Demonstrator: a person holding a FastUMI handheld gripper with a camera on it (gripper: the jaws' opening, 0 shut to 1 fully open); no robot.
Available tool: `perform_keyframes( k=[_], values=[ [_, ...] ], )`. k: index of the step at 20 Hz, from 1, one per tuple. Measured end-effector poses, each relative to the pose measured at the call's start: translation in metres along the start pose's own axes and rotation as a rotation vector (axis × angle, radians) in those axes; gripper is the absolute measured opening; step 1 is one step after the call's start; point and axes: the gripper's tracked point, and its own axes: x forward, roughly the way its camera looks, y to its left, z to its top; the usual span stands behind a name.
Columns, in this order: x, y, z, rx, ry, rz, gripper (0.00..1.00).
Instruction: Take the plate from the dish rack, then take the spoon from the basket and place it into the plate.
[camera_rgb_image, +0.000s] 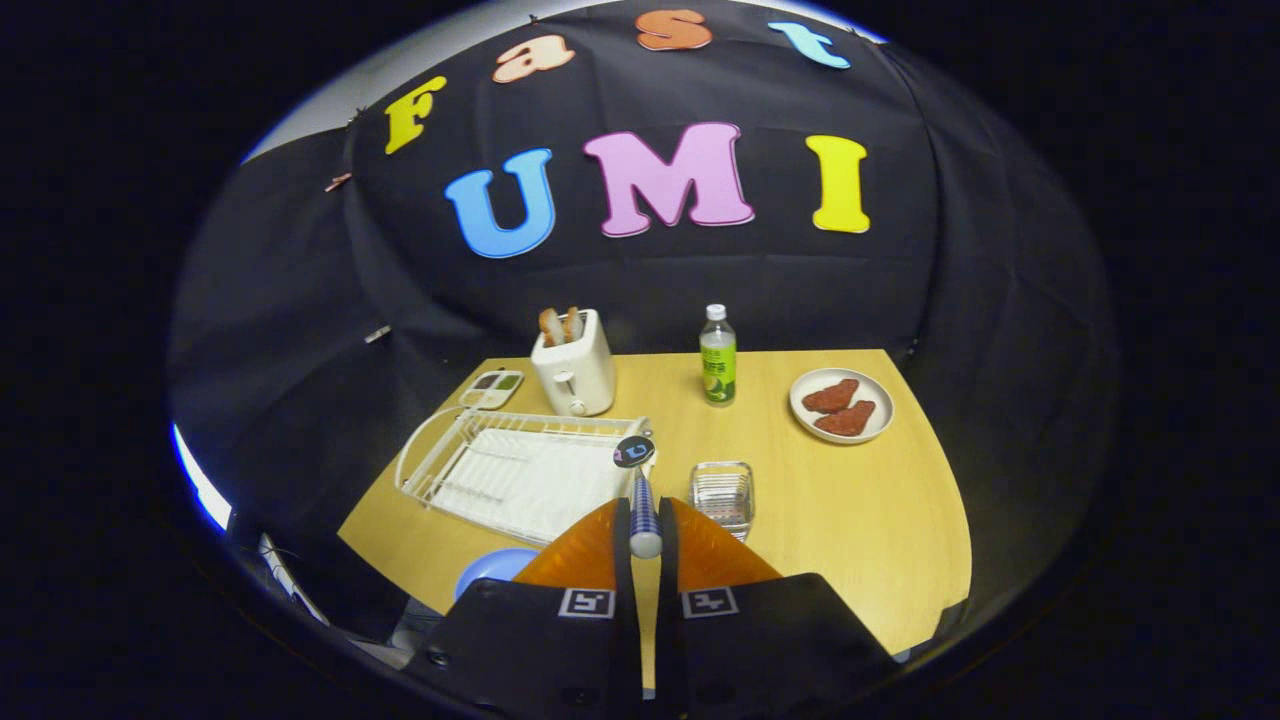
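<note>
Holding the spoon (643, 500) between its two fingers, the claw (645, 545) hangs above the near part of the table (850, 510); both fingers press on the striped handle from the sides, so the claw is clamped on it. The spoon's long axis runs straight ahead along the fingers, away from the claw. Its far end carries a dark round piece, which points toward the dish rack (520, 465) and the basket (722, 493). Whether this round end is the bowl of the spoon or a sticker on it, I cannot tell. The near end of the handle is pale and rounded and sits just between the fingers.

The plate (495, 568) is blue and lies on the table to the left of the claw, close to the near edge. Most of it is hidden behind the left finger and the claw's body, so only a part of the rim shows.

The wire basket stands just ahead of the right finger, and its lower part is cut off by it. The white dish rack lies ahead to the left. Beyond them stand a toaster (573, 372) with bread, a bottle (717, 356) and a white dish (841, 404) with two brown pieces.
</note>
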Motion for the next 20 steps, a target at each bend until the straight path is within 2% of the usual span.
perform_keyframes(
  k=[3, 7, 13, 20],
  values=[
    [-0.013, 0.048, -0.020, -0.031, 0.041, 0.087, 0.10],
    [-0.010, 0.090, -0.074, -0.066, 0.143, 0.155, 0.10],
    [0.026, 0.103, -0.166, -0.119, 0.317, 0.149, 0.10],
    [0.066, 0.122, -0.202, -0.107, 0.337, 0.178, 0.10]
  ],
)
